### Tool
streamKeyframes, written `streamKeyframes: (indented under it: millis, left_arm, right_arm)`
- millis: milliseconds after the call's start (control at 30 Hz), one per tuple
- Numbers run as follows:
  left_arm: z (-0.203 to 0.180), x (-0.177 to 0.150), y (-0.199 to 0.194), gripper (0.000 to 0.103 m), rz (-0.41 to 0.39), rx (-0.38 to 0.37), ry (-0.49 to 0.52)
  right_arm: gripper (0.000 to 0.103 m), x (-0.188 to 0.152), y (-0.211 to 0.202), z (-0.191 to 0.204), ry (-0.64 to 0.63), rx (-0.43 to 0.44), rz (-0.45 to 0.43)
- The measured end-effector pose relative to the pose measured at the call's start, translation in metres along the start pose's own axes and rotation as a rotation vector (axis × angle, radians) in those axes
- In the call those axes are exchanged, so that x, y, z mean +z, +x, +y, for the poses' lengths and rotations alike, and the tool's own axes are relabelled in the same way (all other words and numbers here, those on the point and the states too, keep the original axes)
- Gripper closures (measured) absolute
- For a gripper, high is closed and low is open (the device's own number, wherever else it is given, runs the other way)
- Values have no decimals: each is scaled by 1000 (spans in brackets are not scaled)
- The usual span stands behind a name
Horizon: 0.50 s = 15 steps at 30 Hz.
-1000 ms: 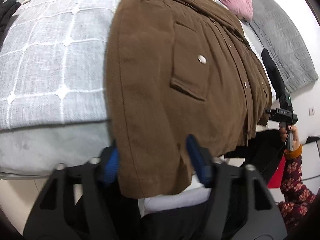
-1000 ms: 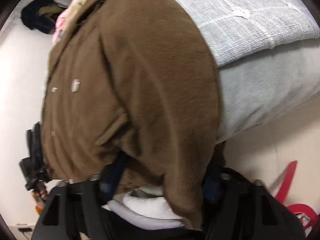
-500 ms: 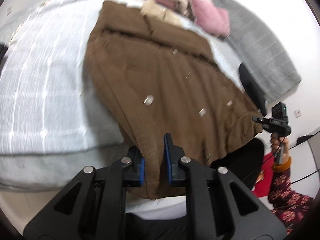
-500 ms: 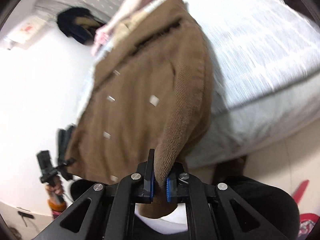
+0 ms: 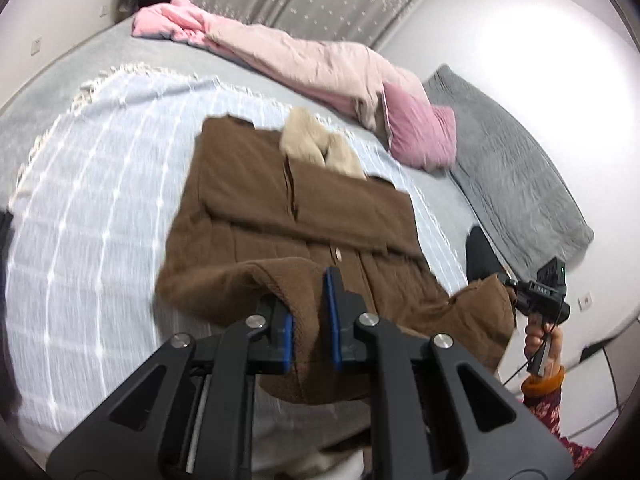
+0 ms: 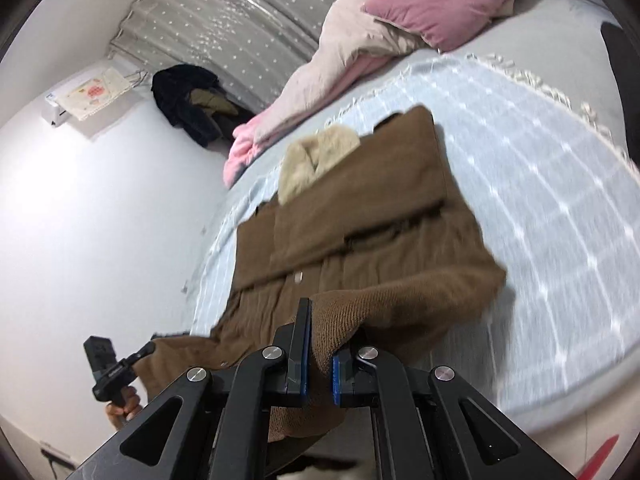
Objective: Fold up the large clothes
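A brown coat (image 5: pixel 296 216) with a beige fur collar (image 5: pixel 316 148) lies flat on the bed, collar at the far end. My left gripper (image 5: pixel 310 320) is shut on one corner of its hem, which is lifted off the bed. In the right wrist view the coat (image 6: pixel 360 208) runs away from me, and my right gripper (image 6: pixel 320 344) is shut on the other hem corner, also raised. The hem hangs in a fold between the two grips. Each view shows the other gripper at the coat's edge: the right gripper (image 5: pixel 516 292) and the left gripper (image 6: pixel 148 348).
A pale blue checked blanket (image 5: pixel 100 200) with a fringe lies under the coat. Behind it are a pink quilt (image 5: pixel 304 56), a pink pillow (image 5: pixel 420 136) and a grey quilt (image 5: pixel 512 168). Dark clothes (image 6: pixel 192 100) hang by the wall. A person's hand (image 5: pixel 540 336) holds the right gripper.
Both grippers closed on the coat's hem where it hung over the bed's edge, then rose with it. The hem is now lifted above the bed and the whole coat has come into view.
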<state>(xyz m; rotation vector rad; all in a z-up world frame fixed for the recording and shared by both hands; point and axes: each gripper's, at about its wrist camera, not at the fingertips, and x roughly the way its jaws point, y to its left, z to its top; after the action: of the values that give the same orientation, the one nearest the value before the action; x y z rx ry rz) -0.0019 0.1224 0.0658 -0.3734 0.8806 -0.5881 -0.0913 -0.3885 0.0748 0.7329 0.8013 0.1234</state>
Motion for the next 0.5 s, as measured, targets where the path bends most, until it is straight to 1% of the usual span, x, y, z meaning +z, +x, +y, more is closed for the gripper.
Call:
streamKeyframes:
  millis: [167, 300, 400, 500]
  left_arm:
    - [12, 48, 29, 87, -41, 47, -20]
    - [24, 76, 60, 87, -66, 93, -28]
    - [41, 97, 91, 87, -77, 147, -25]
    - [68, 112, 133, 86, -73, 195, -72]
  right_arm:
    - [96, 48, 27, -12, 38, -34, -28]
    - [96, 86, 55, -33, 93, -64, -40]
    - [96, 112, 83, -56, 144, -89, -37]
    - [96, 131, 110, -78, 185, -100, -33]
